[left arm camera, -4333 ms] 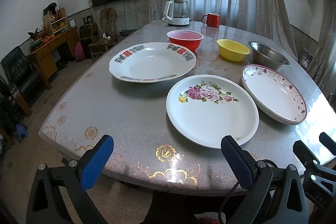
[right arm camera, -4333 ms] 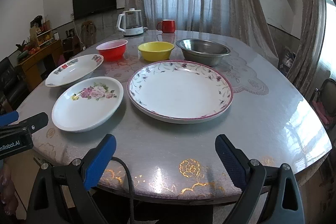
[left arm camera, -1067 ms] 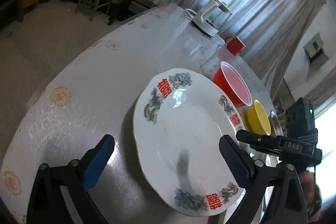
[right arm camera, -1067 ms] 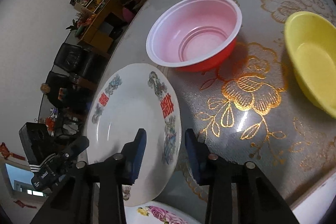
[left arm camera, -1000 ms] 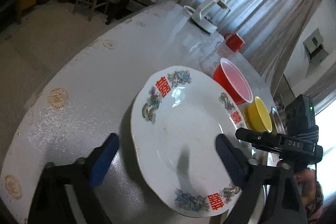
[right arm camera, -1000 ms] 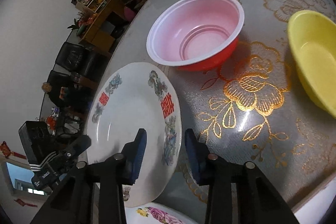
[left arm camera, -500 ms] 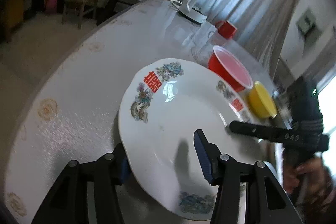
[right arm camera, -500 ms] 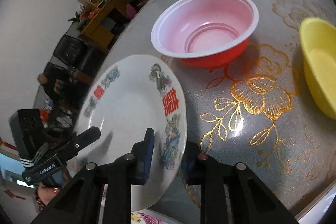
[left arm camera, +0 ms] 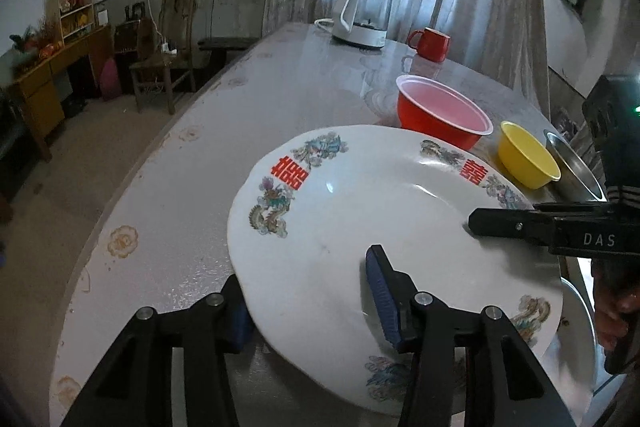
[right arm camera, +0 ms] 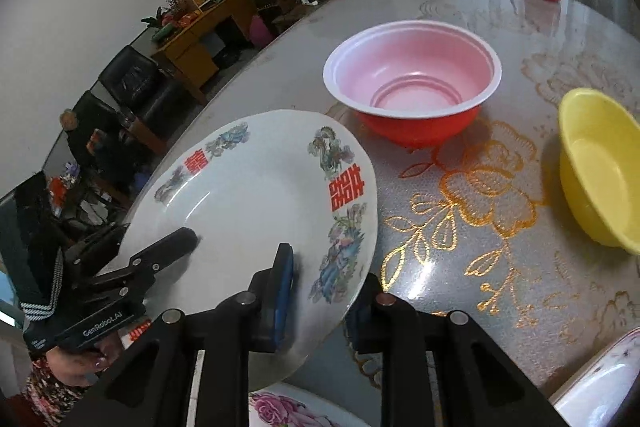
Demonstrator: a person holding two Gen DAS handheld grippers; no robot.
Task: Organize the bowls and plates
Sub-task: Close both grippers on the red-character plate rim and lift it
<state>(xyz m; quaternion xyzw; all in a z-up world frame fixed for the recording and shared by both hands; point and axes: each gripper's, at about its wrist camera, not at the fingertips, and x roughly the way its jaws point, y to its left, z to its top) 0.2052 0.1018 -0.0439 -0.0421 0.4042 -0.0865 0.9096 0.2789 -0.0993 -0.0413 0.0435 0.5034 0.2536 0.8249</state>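
A white plate with red characters and dragon prints [left arm camera: 340, 211] [right arm camera: 248, 211] is held between both grippers. My left gripper [left arm camera: 310, 303] is shut on its near-left rim, one blue pad [left arm camera: 382, 291] on top and the other finger under the edge. My right gripper [right arm camera: 320, 299] is shut on the opposite rim, with a pad [right arm camera: 282, 287] on the plate's face and a finger below. Each gripper shows in the other's view: the right gripper [left arm camera: 480, 223], the left gripper [right arm camera: 188, 239]. The plate sits tilted, and its near edge overlaps a rose-pattern plate [right arm camera: 288, 411].
On the table [left arm camera: 300, 87] behind the plate stand a red bowl [left arm camera: 440, 119] [right arm camera: 412, 95], a yellow bowl [left arm camera: 526, 155] [right arm camera: 600, 163] and a steel bowl [left arm camera: 576, 171]. A purple-rimmed plate [right arm camera: 600, 387] lies near right. A kettle [left arm camera: 364, 15] and a red mug [left arm camera: 430, 43] stand at the far edge.
Both grippers have closed onto opposite rims of the red-character plate. Both views have rolled, and the plate now sits tilted between the grippers.
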